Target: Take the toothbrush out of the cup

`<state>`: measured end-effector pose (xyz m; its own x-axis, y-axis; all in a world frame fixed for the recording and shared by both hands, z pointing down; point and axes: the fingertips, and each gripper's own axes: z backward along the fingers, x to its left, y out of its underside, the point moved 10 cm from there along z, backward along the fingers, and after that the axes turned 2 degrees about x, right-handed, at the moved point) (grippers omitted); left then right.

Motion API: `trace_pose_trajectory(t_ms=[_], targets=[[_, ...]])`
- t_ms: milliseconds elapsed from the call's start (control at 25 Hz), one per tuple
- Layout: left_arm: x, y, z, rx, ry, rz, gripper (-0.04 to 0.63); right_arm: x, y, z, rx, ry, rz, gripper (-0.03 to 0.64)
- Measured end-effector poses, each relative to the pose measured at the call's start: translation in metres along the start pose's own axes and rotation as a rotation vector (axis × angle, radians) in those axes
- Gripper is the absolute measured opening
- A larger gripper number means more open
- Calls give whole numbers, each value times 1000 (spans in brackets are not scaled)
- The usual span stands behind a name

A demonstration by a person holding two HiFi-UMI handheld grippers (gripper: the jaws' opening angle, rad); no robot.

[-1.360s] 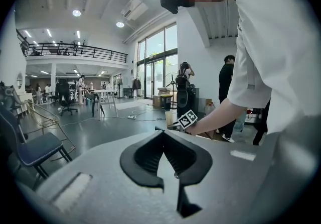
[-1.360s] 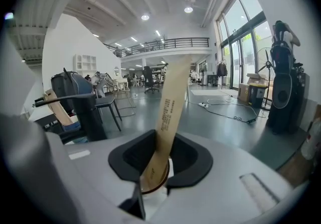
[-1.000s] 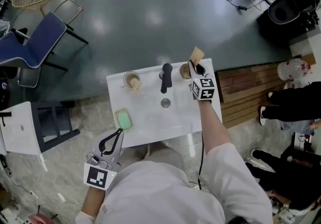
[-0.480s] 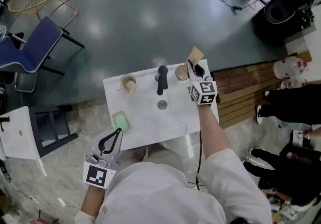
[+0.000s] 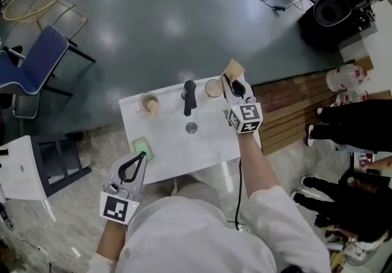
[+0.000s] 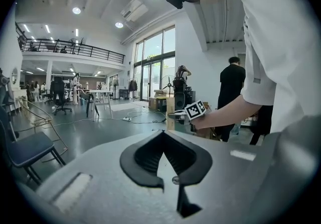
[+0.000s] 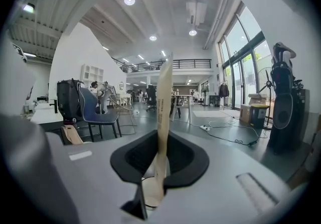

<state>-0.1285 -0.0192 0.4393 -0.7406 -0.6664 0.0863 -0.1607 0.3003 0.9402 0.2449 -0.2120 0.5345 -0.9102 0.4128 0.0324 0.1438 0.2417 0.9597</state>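
Jaws, right gripper (image 5: 234, 85): pinched on the toothbrush (image 7: 163, 132); its long axis stands near upright, lower end at the mouth of the cup (image 5: 213, 88) at the back right of the bench (image 5: 208, 143). Exit judged straight up. Jaws, left gripper (image 5: 141, 157): closed together, empty, well apart.

The toothbrush (image 7: 163, 112) looked matt and pale tan, like card or bamboo; which one could not be told. The cup (image 5: 212, 88) was a dull beige. The washstand top (image 5: 214, 140) was smooth white, faintly shiny, with a matt black tap (image 5: 189, 95). The right gripper (image 5: 233, 85) had a matt grey plastic shell with black rubbery lining. The grey floor (image 5: 153, 14) was glossy, beside bare wooden slats (image 5: 288, 106).
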Motion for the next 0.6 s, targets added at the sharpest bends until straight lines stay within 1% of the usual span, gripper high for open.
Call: trace_pose_trajectory(t_ms=[240, 600], targets=[[1, -1, -6, -8, 19, 1, 2, 9, -15, 16, -27, -4, 4, 43], [5, 0, -12, -21, 41, 4, 2, 36, -39, 51, -77, -29, 20, 43]])
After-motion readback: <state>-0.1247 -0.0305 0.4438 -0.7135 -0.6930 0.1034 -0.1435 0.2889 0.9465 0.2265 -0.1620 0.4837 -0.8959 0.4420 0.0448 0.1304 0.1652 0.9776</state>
